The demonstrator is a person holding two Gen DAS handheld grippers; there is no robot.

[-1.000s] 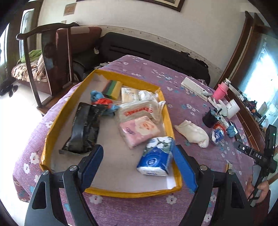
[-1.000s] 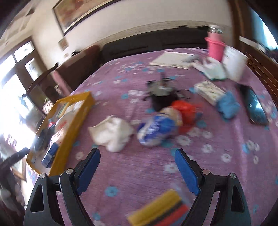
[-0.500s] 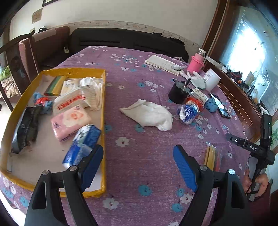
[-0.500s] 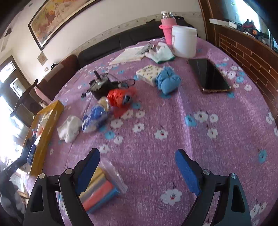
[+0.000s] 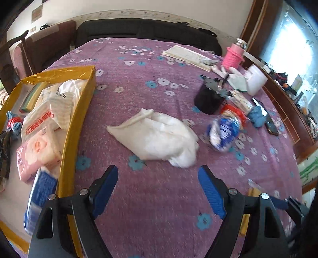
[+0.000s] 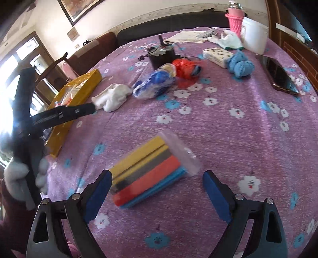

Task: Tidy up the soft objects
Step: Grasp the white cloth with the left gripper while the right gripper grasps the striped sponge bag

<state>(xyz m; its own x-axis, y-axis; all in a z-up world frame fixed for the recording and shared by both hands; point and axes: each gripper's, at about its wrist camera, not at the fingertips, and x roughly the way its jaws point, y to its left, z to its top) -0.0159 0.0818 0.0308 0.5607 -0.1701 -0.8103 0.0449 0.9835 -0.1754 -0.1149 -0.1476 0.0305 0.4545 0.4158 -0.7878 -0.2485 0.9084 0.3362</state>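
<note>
Purple flowered cloth covered the tabletop [image 5: 159,65], with a dark sofa and a framed picture against the wall behind.

At the left edge sat a yellow tray [image 5: 79,111] holding tissue packs, a white cloth and other soft packets. Just right of it, apart from its wall, a white cloth [image 5: 159,137] lay crumpled on the tabletop. Beyond that lay a blue-and-white bag [image 5: 224,129], touching a red bag [image 6: 185,68], with a black pot [image 5: 208,99] behind them.

Farther right were a blue knit [image 6: 240,64], a phone [image 6: 278,77], a white tub [image 6: 253,34] and a pink bottle [image 6: 235,17].

The left claw [image 5: 158,190] hung with its jaws apart and nothing between them, just short of the white cloth.

The right claw [image 6: 158,188] was likewise spread wide and empty, low over a clear bag of coloured sponges [image 6: 147,174], whose near end lay between the blue fingers [image 6: 100,190]; whether they touched it could not be told.
</note>
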